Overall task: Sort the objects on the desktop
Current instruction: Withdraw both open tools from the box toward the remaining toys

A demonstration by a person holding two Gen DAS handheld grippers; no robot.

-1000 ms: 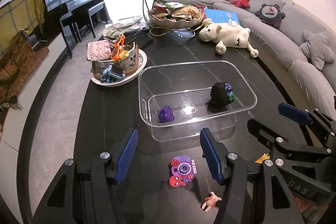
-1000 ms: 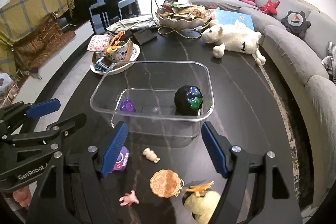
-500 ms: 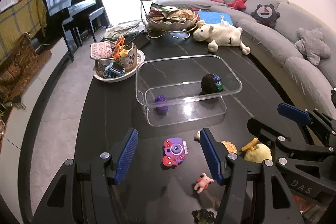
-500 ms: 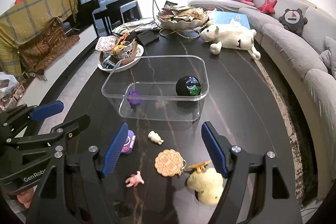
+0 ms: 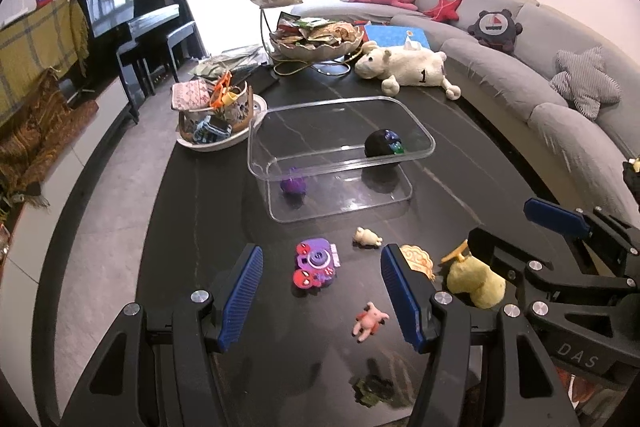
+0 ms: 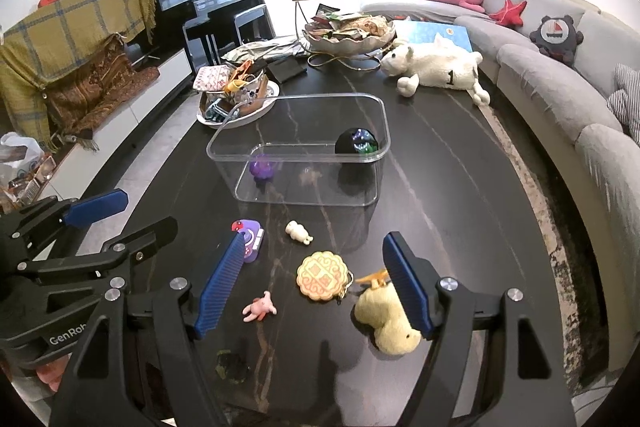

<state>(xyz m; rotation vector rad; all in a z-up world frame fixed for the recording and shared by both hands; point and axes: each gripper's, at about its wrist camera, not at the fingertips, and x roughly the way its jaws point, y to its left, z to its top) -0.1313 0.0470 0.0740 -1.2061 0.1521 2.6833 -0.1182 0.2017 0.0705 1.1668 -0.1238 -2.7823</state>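
A clear plastic bin (image 5: 420, 157) (image 6: 296, 158) stands mid-table and holds a black ball (image 5: 382, 143) (image 6: 356, 145) and a purple grape toy (image 5: 294, 185) (image 6: 263, 169). Loose on the dark table nearer me lie a purple toy camera (image 5: 316, 265) (image 6: 250, 239), a cream figure (image 5: 367, 237) (image 6: 298, 231), a pink figure (image 5: 370, 323) (image 6: 260, 307), a round cookie charm (image 5: 418, 259) (image 6: 322, 275) and a yellow plush (image 5: 476, 279) (image 6: 386, 315). My left gripper (image 5: 320, 293) (image 6: 120, 223) hangs open above the camera. My right gripper (image 6: 314, 287) (image 5: 524, 233) hangs open above the cookie charm. Neither holds anything.
A white plate of clutter (image 5: 208, 115) sits left of the bin. Behind it are a tiered snack stand (image 5: 312, 39) and a white plush sheep (image 5: 408, 69). A dark green scrap (image 5: 372, 389) lies near the front edge. A grey sofa (image 5: 540, 67) curves along the right.
Both grippers have drawn back from the bin toward the table's near edge. The bin looks smaller and farther, and the cookie charm, yellow plush and green scrap have come fully into view.
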